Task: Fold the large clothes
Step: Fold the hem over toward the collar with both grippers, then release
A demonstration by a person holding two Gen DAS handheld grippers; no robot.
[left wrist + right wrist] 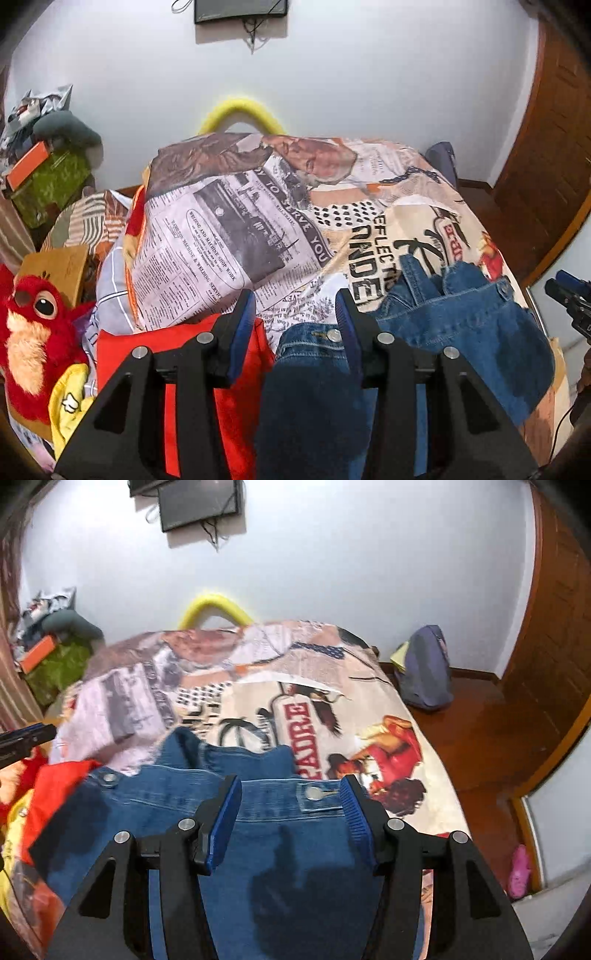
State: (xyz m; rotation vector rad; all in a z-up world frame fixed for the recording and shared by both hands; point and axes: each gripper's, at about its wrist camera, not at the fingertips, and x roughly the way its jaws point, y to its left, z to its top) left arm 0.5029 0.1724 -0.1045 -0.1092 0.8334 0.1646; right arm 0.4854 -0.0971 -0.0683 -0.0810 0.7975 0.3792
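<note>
A blue denim garment is being shown lying crumpled on a bed covered by a collage-print bedspread, its near part cut off by the lower frame edge in both views. The left hand-held gripper is being held with jaws spread over the denim's edge and a red cloth; whether its pads are touching fabric cannot be told. The right hand-held gripper is likewise being held spread above the snap-buttoned waistband, nothing pinched. The right wrist view is being blurred, so the print is hard to read. Only the left view is showing a red plush bird; only the right is showing a grey backpack on the wooden floor.
</note>
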